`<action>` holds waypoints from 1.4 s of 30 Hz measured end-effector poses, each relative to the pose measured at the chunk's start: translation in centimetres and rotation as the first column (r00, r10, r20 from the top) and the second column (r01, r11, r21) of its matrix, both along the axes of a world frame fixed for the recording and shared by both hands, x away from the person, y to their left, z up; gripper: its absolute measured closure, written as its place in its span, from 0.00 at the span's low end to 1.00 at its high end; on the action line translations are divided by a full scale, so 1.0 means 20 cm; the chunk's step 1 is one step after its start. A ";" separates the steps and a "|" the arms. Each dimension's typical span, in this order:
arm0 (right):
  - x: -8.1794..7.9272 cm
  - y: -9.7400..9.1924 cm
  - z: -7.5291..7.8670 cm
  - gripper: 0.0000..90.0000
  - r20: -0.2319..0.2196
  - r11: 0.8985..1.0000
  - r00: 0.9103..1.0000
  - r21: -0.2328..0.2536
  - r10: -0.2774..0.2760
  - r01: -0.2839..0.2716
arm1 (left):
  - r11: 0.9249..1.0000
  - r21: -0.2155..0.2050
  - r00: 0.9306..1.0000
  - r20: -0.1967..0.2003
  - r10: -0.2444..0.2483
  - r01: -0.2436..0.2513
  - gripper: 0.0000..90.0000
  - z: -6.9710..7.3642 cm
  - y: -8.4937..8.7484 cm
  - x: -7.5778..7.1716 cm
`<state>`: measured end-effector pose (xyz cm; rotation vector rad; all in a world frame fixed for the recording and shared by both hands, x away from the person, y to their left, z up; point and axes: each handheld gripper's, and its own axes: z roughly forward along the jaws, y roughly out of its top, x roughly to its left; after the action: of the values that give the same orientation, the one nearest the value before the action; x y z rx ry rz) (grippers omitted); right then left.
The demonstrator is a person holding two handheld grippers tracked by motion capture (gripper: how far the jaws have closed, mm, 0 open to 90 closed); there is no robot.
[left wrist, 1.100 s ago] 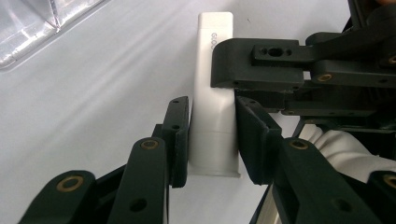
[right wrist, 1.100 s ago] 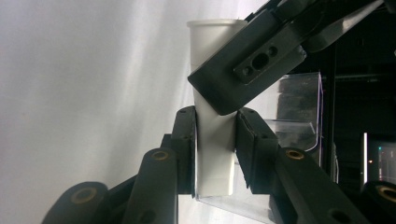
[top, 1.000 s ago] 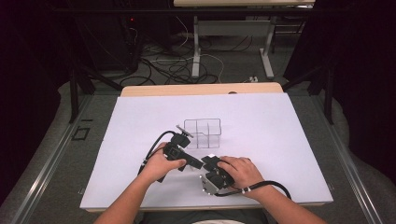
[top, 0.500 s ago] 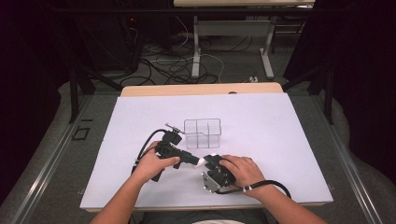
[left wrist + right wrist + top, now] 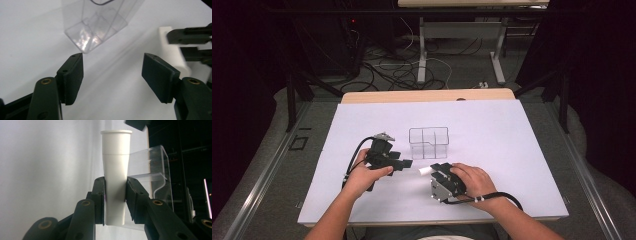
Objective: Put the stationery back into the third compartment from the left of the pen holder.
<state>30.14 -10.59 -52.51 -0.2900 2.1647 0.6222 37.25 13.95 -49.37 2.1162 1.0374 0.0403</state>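
Pale lavender-white surface (image 5: 512, 150), rectangular, a wooden strip showing along its far edge. Directly on it, a clear divided box (image 5: 428, 142), standing upright near the middle, a little toward the far edge, well apart from all four corners.

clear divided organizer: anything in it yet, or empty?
Empty. In the high view all compartments of the clear divided organizer show bare; the white tube is outside it, clamped in the right hand-held gripper.
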 end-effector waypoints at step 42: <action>0.44 -0.21 0.23 0.78 -0.492 0.678 0.870 0.628 -0.035 0.383 | 0.988 0.007 0.971 0.189 0.148 -0.152 0.00 -0.08 0.18 -0.07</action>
<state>38.87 -14.70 -47.82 0.5905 2.1233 1.4383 35.85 17.58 -50.89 2.0045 1.0843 0.3208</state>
